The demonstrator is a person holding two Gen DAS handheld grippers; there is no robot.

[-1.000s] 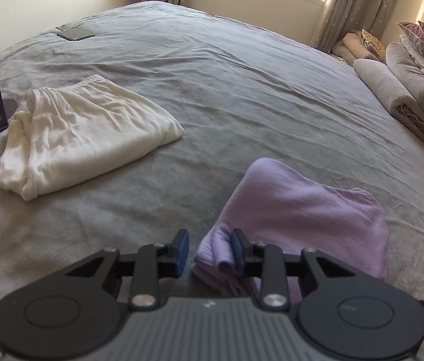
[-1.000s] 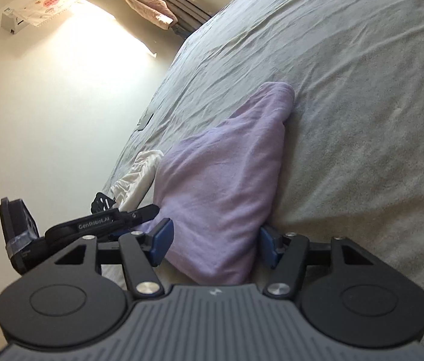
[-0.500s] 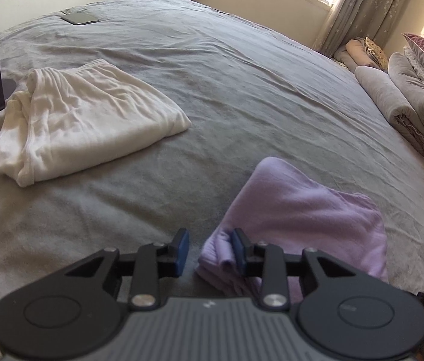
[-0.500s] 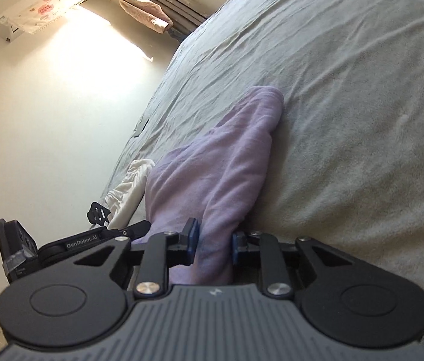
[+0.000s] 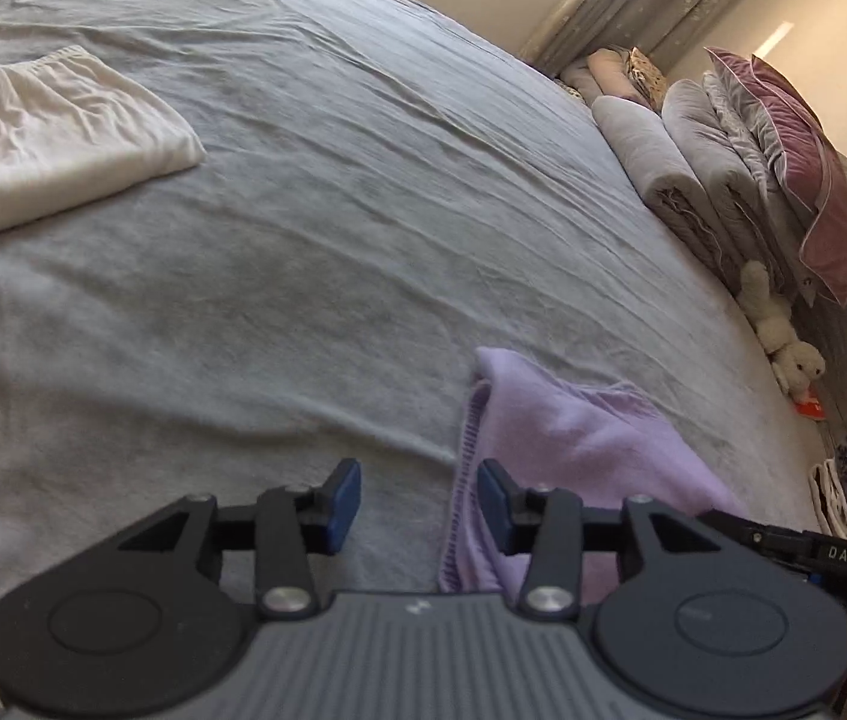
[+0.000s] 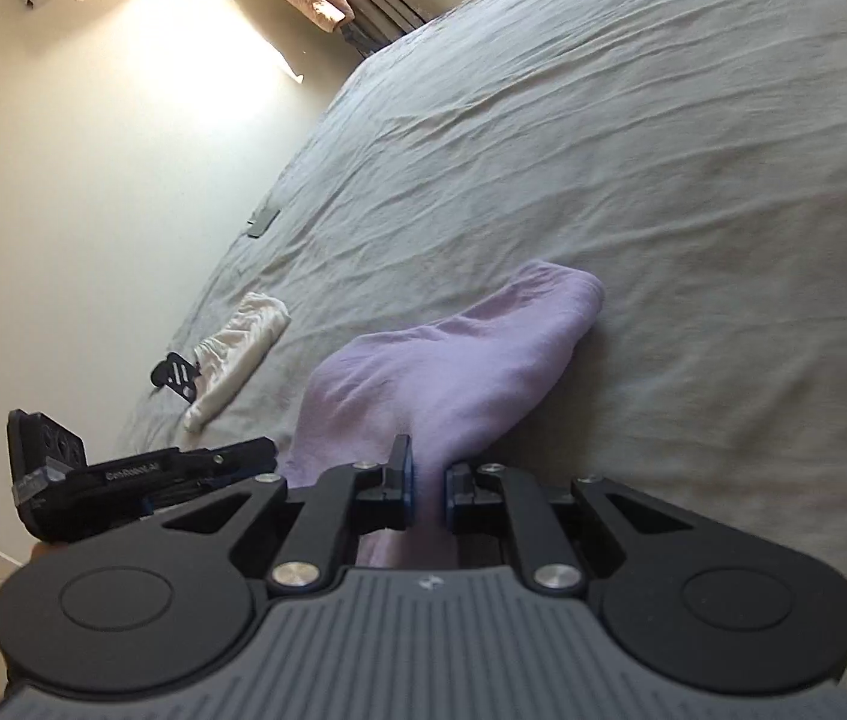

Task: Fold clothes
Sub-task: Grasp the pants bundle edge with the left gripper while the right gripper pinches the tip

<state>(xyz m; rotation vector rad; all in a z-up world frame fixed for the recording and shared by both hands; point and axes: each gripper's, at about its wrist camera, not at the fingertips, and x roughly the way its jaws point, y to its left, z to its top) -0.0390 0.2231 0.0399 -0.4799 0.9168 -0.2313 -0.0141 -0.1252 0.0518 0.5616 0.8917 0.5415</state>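
A wide bed covered in a wrinkled grey blanket fills both wrist views. Near the front edge lies a lilac garment, bunched into a soft, lumpy bundle, not a flat, square fold. The right tool has its two blue-padded fingers drawn together and clamped on a near fold of this lilac cloth, which rises from the bed into the grip. The left tool has its fingers well apart and holds nothing; the ribbed edge of the lilac garment sits just beside its right finger, partly within the gap. Far to the left on the bed rests a white garment, folded flat into a neat rectangle, well apart from the lilac one. A small black stand touches or nearly touches the white garment's far side in the right wrist view. Rolled bedding and pillows line the right edge of the bed. Judging from this, the lilac piece is the one being handled. To handle it well, the left tool would probably need to close on the ribbed edge, taking all the layers there, so that both grips carry the cloth evenly and the bundle does not sag or unfold on one side.
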